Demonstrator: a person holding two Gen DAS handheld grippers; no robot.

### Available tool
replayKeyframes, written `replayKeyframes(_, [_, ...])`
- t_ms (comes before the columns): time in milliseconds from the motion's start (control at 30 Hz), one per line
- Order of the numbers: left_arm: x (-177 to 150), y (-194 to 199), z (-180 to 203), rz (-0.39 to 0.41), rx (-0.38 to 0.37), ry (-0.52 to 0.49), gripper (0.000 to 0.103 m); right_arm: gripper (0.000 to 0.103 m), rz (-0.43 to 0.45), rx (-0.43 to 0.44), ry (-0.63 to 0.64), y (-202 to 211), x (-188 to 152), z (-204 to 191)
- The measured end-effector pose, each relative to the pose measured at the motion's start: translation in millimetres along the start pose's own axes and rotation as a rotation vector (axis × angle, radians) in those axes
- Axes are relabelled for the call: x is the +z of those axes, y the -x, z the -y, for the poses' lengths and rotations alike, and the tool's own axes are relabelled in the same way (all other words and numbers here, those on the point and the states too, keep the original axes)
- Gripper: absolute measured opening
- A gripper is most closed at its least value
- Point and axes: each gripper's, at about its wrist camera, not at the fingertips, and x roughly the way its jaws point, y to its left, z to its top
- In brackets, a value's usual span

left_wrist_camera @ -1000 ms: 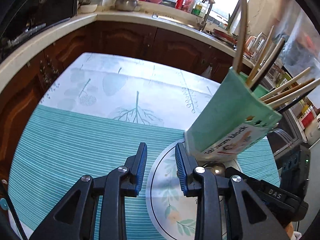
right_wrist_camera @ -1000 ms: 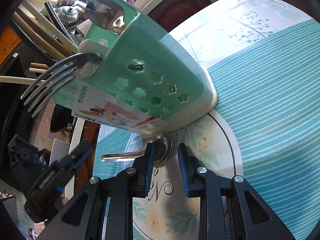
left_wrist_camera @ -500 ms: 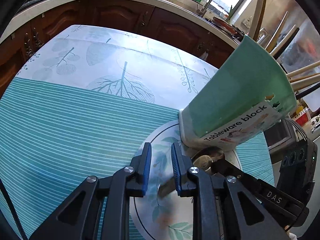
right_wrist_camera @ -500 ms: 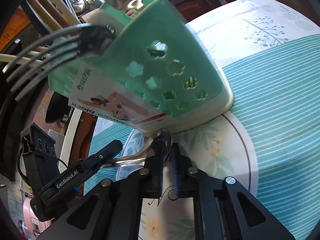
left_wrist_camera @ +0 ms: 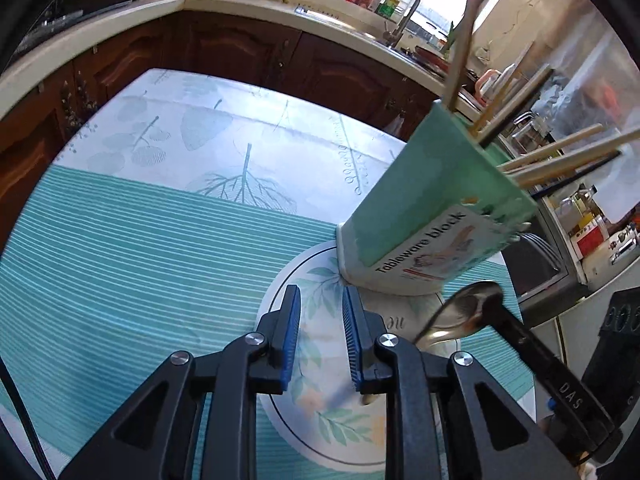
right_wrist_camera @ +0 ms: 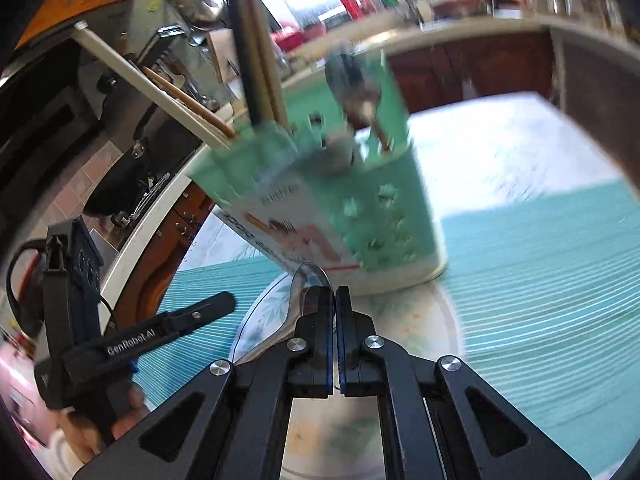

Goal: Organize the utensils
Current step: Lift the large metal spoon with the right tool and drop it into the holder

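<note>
A: From the left wrist, what do you see?
B: The left tool (left_wrist_camera: 318,330) is parted and holds nothing, just short of the green holder (left_wrist_camera: 432,216) on the plate (left_wrist_camera: 280,292). Right of the holder, the spoon (left_wrist_camera: 466,314) is lifted.
A: And the right wrist?
B: The right tool (right_wrist_camera: 333,300) is clamped on the spoon (right_wrist_camera: 308,280), right in front of the holder (right_wrist_camera: 360,208); chopsticks (right_wrist_camera: 256,60) stick out of it.
</note>
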Motion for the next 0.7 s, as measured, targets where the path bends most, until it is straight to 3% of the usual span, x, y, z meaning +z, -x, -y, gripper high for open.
replayKeyframes(167, [-9, 26, 29, 0.025, 0.073, -0.118, 0.023, 0.001, 0.103, -0.14, 0.131, 53, 9, -8])
replayKeyframes(467, [-12, 55, 72, 0.054, 0.07, -0.224, 0.026, 0.001, 0.351, -0.354, 0.264, 125, 47, -14])
replayKeyframes(533, [-7, 62, 83, 0.074, 0.082, -0.251, 0.035, 0.001, 0.397, -0.38, 0.294, 135, 57, -19])
replayKeyframes(600, [2, 73, 95, 0.114, 0.094, -0.274, 0.058, 0.001, 0.437, -0.412, 0.329, 147, 66, -26])
replayKeyframes(700, [17, 88, 109, 0.186, 0.115, -0.3, 0.074, 0.001, 0.486, -0.451, 0.386, 155, 84, -37])
